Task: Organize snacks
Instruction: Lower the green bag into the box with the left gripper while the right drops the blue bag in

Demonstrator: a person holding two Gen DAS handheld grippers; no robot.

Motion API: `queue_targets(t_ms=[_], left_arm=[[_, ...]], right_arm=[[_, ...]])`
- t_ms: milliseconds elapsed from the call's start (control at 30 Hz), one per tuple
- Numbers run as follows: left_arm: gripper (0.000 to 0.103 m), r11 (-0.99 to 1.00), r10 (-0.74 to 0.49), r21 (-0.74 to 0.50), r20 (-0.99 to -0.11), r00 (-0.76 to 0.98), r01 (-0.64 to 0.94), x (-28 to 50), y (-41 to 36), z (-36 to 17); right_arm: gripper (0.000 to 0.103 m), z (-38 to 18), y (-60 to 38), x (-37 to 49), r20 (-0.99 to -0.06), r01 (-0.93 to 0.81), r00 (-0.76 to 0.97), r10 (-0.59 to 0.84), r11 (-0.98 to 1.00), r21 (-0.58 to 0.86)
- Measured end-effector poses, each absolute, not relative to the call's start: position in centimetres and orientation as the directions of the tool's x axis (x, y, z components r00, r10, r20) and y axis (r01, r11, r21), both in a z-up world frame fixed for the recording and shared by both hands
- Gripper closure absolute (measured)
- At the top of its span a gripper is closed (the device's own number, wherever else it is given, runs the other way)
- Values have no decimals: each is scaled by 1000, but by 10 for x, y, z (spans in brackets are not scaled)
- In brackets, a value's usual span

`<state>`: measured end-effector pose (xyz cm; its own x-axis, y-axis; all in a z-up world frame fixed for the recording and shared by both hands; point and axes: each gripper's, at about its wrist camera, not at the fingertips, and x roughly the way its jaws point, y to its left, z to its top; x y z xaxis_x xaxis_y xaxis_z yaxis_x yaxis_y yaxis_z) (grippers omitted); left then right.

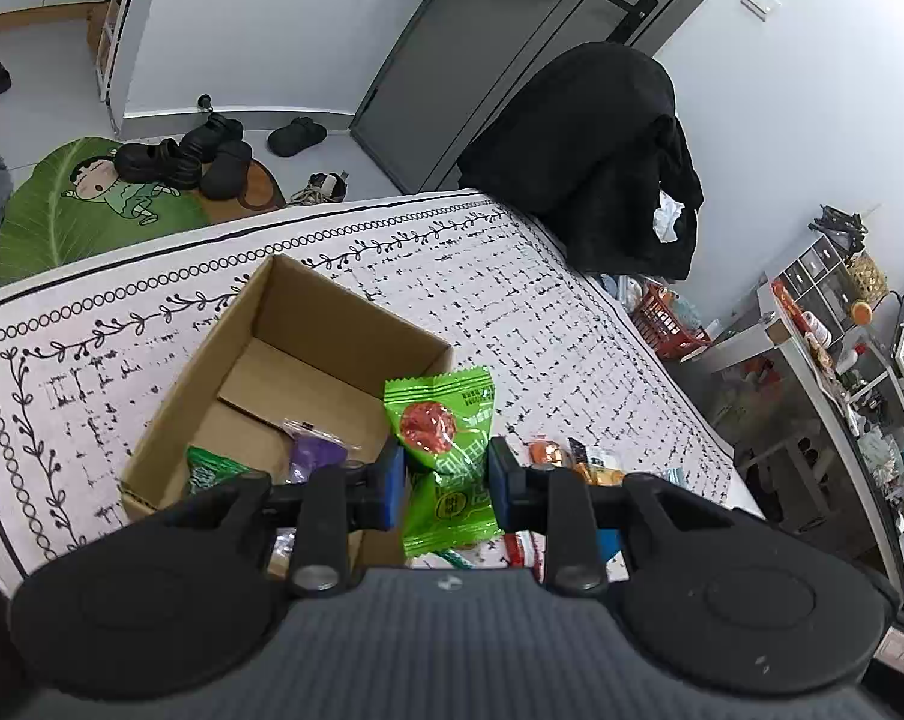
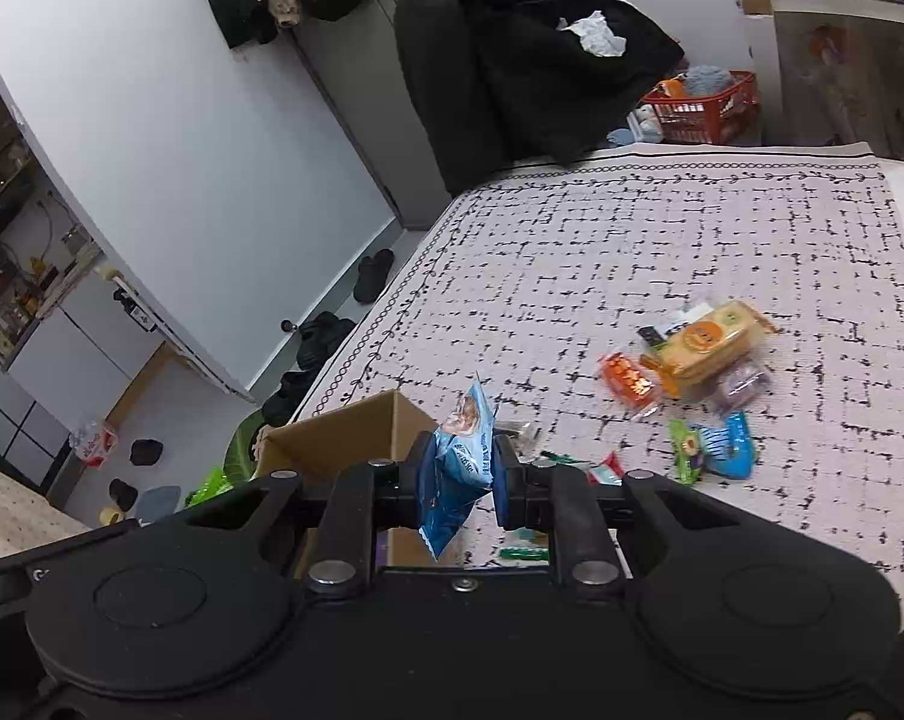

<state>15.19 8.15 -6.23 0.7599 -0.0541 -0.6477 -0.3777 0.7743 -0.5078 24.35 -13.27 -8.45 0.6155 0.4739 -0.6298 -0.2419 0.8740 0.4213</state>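
Observation:
My left gripper (image 1: 445, 474) is shut on a green snack packet (image 1: 446, 450) with a red round picture, held above the right edge of an open cardboard box (image 1: 284, 324). Inside the box lie a purple packet (image 1: 317, 450) and a green packet (image 1: 212, 471). My right gripper (image 2: 458, 480) is shut on a blue snack packet (image 2: 458, 468), just right of the same cardboard box (image 2: 356, 432). Loose snacks lie on the cloth to the right: an orange packet (image 2: 629, 384), a yellow cracker pack (image 2: 704, 345), a small blue packet (image 2: 731, 444).
A white cloth with black marks (image 1: 512, 300) covers the table. A black coat over a chair (image 1: 608, 150) stands at the far side, with a red basket (image 2: 704, 105) beside it. Shoes (image 1: 182, 156) and a green leaf mat (image 1: 80, 204) lie on the floor beyond.

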Motion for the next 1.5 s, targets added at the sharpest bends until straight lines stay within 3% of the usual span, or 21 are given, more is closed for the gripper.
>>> queue_targets(t_ms=[267, 467, 1167, 1300, 1433, 1500], left_arm=[[75, 791, -55, -495, -644, 763, -361, 158, 99, -71], [75, 716, -90, -582, -625, 775, -386, 158, 120, -96], [75, 624, -120, -634, -656, 745, -457, 158, 152, -139], [69, 606, -96, -636, -654, 750, -477, 156, 158, -137], [61, 597, -117, -642, -663, 739, -481, 155, 158, -137], [48, 603, -109, -637, -662, 742, -480, 154, 158, -135]], right_arm=[[84, -93, -110, 244, -637, -256, 599, 484, 870, 420], [84, -103, -93, 245, -639, -268, 592, 491, 868, 418], [84, -111, -50, 248, -653, -295, 556, 514, 857, 423], [83, -115, -42, 250, -660, -313, 535, 527, 850, 425], [76, -116, -38, 252, -677, -319, 508, 533, 846, 427], [73, -113, -41, 252, -669, -324, 501, 549, 836, 443]])
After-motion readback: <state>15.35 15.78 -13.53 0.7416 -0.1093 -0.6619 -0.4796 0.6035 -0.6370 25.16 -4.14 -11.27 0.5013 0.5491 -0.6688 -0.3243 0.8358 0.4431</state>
